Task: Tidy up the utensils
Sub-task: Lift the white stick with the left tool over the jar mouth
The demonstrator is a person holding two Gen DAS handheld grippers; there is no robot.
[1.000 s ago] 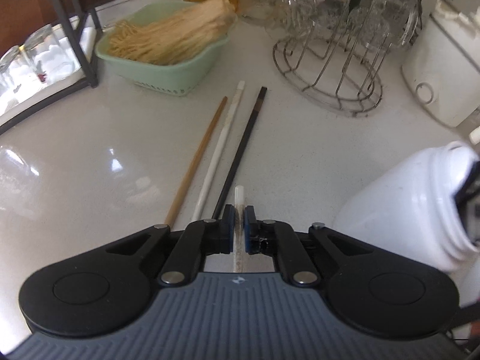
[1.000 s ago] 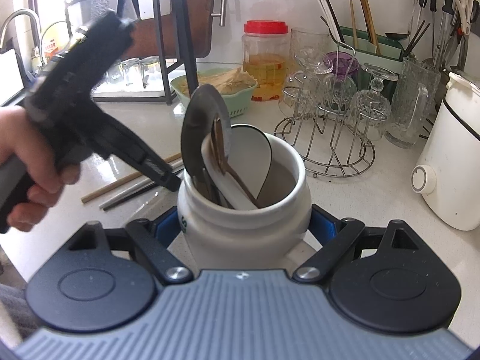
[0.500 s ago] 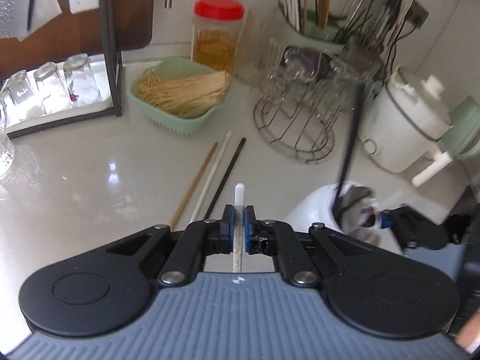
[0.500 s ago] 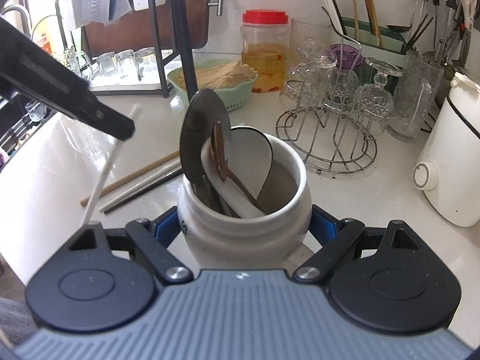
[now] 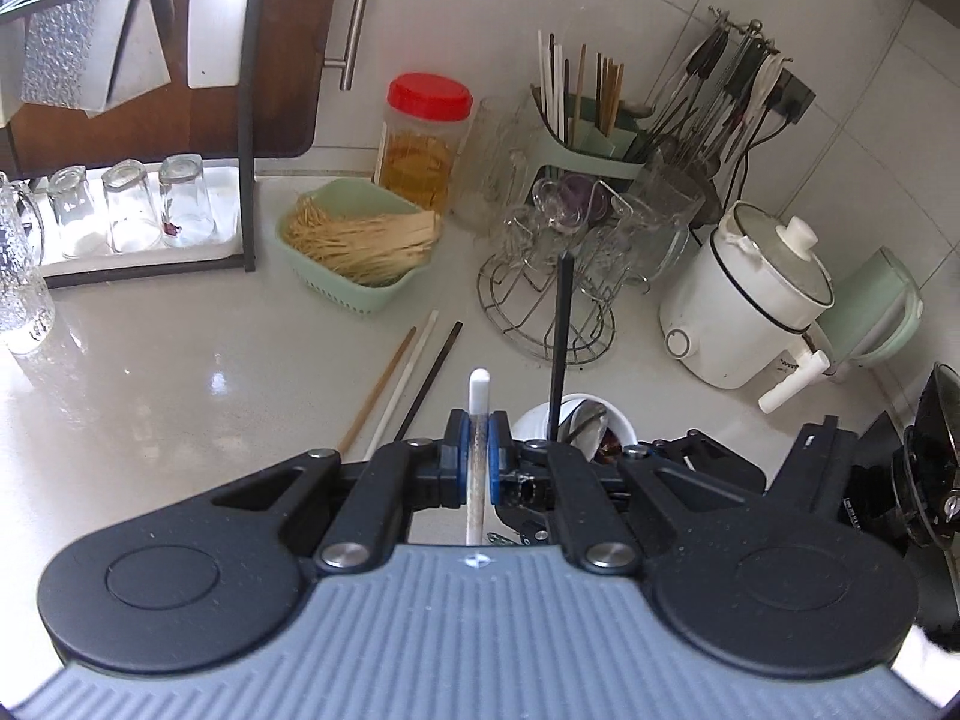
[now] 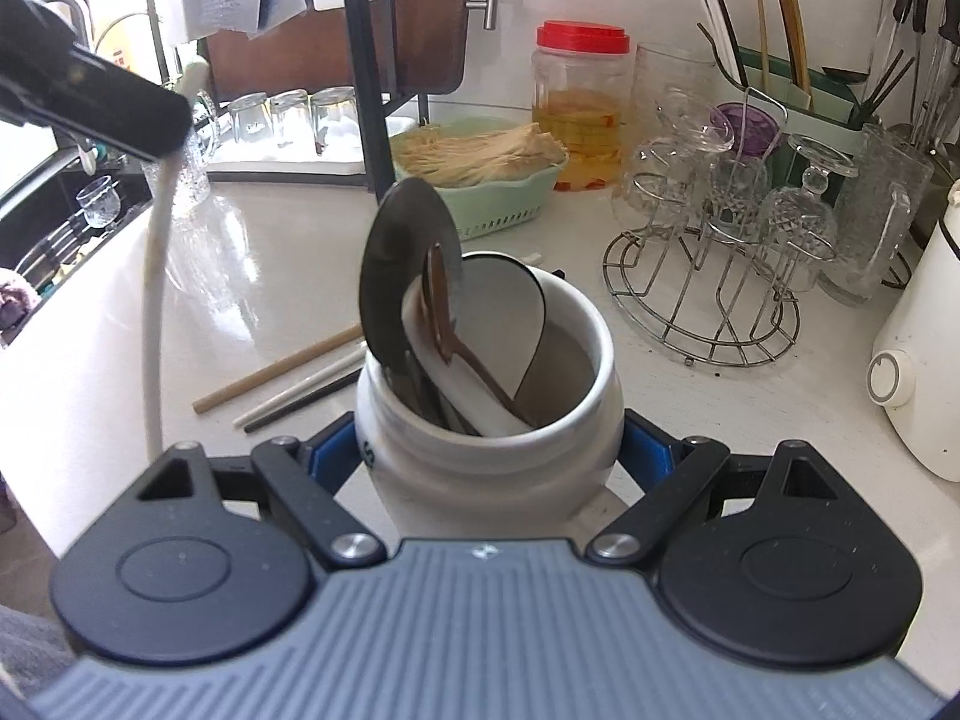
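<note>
My left tongs [image 5: 477, 468] pinch the white chopstick [image 5: 478, 438], right tongs [image 6: 489, 450] clamp the jar [image 6: 486, 450]: I should tip it upright over the rim, then release.

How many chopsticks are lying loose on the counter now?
3, side by side in front of the green basket: a wooden one on the left, a white one in the middle, a black one on the right. Another white chopstick is held in the left claw.

The left gripper [image 5: 478, 447] hung raised and tilted downward at the near left, its blue pads clamped tight on a thin white stick, while the right gripper [image 6: 489, 450] sat low, also angled down, its jaws part open and pressing a round white jar.
</note>
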